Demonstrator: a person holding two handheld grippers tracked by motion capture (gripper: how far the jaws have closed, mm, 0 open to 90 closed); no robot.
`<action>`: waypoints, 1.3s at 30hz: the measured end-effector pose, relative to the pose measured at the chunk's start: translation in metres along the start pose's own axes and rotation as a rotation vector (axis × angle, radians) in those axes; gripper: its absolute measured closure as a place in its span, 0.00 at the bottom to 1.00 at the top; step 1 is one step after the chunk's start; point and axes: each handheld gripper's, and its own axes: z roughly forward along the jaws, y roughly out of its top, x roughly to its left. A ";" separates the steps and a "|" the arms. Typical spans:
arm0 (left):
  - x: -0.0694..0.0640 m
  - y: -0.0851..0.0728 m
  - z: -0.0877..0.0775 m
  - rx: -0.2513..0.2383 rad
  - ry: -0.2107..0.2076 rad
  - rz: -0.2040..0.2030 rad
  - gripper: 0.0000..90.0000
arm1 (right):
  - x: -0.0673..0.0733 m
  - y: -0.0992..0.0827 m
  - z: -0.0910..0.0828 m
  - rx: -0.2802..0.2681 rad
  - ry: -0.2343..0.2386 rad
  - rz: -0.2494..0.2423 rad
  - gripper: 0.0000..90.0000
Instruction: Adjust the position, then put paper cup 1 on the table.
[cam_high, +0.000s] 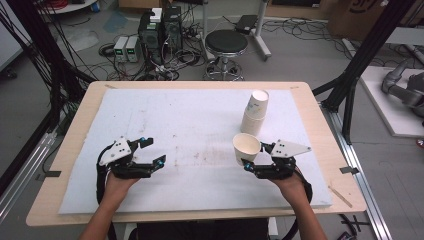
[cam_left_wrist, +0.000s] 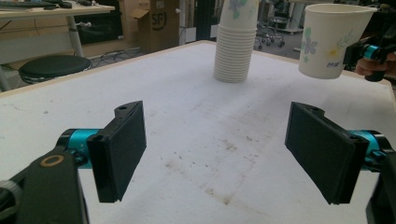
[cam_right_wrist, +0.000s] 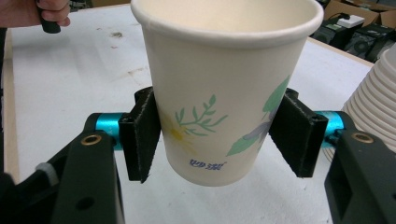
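Now the right gripper (cam_right_wrist: 215, 140) is seen clamped on the paper cup (cam_right_wrist: 224, 88), its black pads pressed against the lower wall on both sides, and the cup is held upright and clear of the white mat (cam_high: 190, 125), just in front of the stack of cups (cam_high: 255, 112). The cup is judged light, thin and easily crushed; a hold low on the wall, where the base stiffens it, is favoured, and little squeeze is called for since the printed surface looks smooth and could slip. The left gripper (cam_left_wrist: 219, 154) is held with jaws apart and nothing between them, low over the bare mat, well apart from the cup. Farther out, the stack stands nearest and could be knocked; a black stool (cam_high: 226, 42) and boxes of electronics (cam_high: 160, 30) are left on the floor beyond the wooden table (cam_high: 80, 130)
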 end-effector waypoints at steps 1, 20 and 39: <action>0.000 0.000 0.001 0.004 0.000 0.006 0.23 | 0.000 0.000 0.000 0.003 0.005 0.010 0.42; 0.003 0.000 -0.001 0.012 0.015 0.007 0.23 | -0.019 -0.017 -0.013 0.015 -0.117 0.075 0.41; 0.000 -0.001 0.004 0.034 0.006 0.009 0.23 | -0.044 -0.049 -0.016 0.126 -0.262 0.193 0.40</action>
